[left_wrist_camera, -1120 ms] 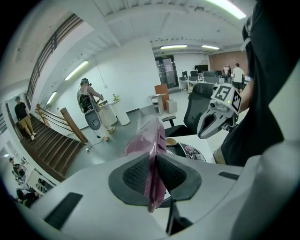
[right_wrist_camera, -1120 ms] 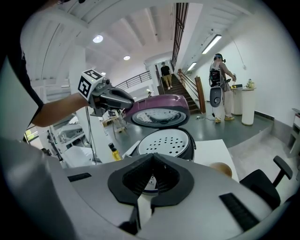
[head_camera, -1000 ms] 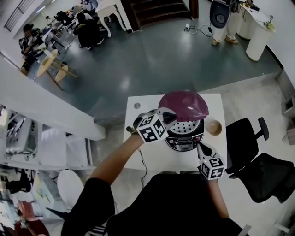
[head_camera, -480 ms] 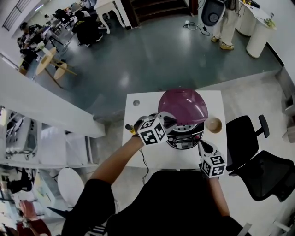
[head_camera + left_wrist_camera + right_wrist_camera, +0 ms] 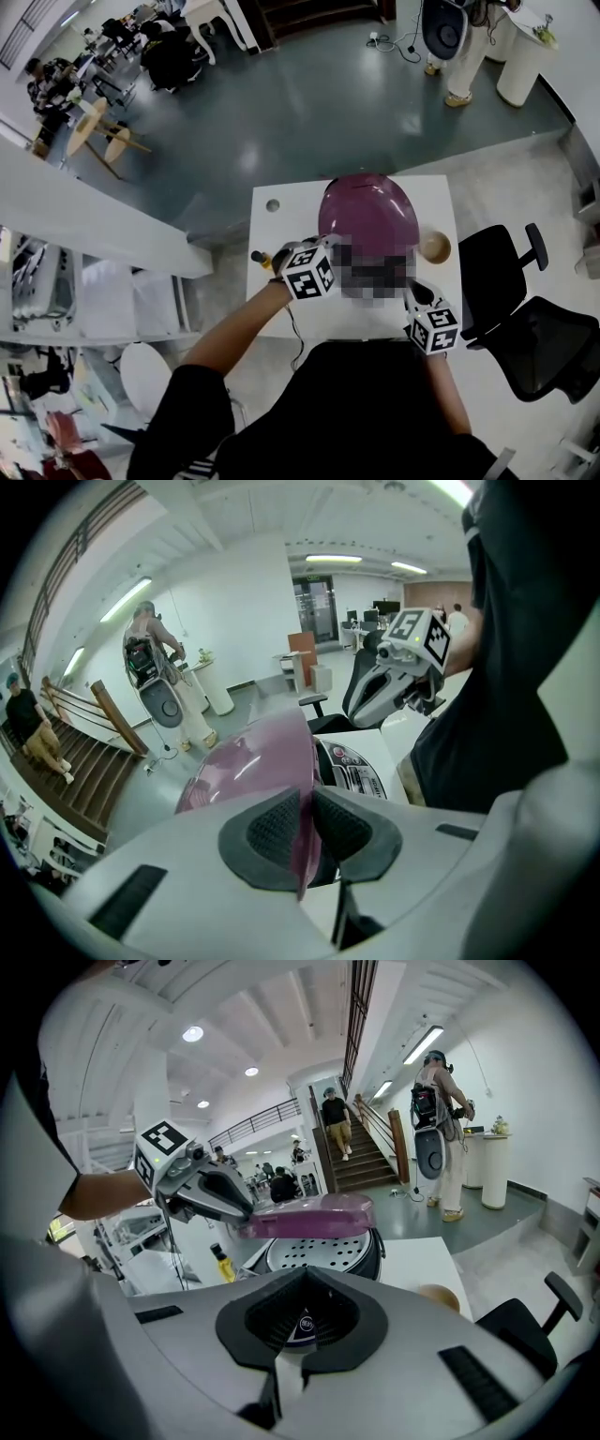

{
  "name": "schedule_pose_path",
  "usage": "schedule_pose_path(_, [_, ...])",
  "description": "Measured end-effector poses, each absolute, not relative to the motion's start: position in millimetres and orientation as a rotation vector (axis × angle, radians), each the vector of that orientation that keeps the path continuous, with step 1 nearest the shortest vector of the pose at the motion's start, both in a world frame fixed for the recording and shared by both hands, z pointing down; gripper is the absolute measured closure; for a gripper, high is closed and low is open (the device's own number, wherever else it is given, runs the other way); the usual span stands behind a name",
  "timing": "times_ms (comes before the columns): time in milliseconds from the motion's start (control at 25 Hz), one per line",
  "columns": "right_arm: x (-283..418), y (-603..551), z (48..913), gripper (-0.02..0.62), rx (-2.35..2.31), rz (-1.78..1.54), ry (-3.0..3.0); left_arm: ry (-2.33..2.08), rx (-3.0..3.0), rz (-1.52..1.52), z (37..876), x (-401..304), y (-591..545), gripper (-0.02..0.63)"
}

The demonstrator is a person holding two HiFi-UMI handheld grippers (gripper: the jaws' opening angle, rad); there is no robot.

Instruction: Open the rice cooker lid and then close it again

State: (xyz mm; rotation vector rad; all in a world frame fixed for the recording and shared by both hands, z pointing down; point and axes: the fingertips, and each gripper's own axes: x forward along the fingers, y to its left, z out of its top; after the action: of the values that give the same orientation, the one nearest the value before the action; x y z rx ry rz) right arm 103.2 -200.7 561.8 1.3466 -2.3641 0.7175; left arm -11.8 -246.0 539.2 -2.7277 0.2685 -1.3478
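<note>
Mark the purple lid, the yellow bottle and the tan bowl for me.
purple lid (image 5: 368,211), head view, middle of its domed top.
yellow bottle (image 5: 223,1266), right gripper view, on its body.
tan bowl (image 5: 434,247), head view, its hollow middle.

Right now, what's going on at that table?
A person is working a rice cooker with two hand-held grippers. The left gripper is clamped on the rim of the purple lid, which stands partway open over the cooker. The right gripper is shut and empty, by the cooker's front.
</note>
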Motion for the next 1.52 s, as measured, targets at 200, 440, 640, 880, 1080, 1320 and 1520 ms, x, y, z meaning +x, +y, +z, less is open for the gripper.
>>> schedule_pose_path(200, [103.2, -205.7, 563.6, 0.595, 1.336, 0.719, -2.364, 0.247, -2.787, -1.349, 550.7, -10.6, -241.4, 0.565])
schedule_pose_path(440, [102.7, -211.5, 565.6, 0.595, 1.322, 0.721, -2.360, 0.234, -2.837, -1.357, 565.6, -9.9, -235.4, 0.566])
schedule_pose_path(640, [104.7, -214.7, 568.7, 0.595, 1.314, 0.728, -2.351, 0.221, -2.873, -1.352, 577.6, -7.9, -230.8, 0.568])
schedule_pose_path(880, [105.0, -221.1, 567.7, 0.595, 1.296, 0.615, -2.311, 0.190, -2.836, -1.389, 588.5, -8.1, -226.3, 0.569])
schedule_pose_path(1080, [106.5, -226.7, 569.9, 0.595, 1.286, 0.628, -2.317, 0.208, -2.926, -1.353, 590.8, -5.7, -227.7, 0.573])
schedule_pose_path(1320, [104.4, -228.4, 572.4, 0.595, 1.282, 0.653, -2.317, 0.191, -2.929, -1.377, 598.8, -6.6, -226.2, 0.589])
schedule_pose_path(1520, [99.0, -233.0, 573.1, 0.595, 1.279, 0.660, -2.319, 0.189, -2.938, -1.377, 602.0, -9.4, -227.5, 0.594])
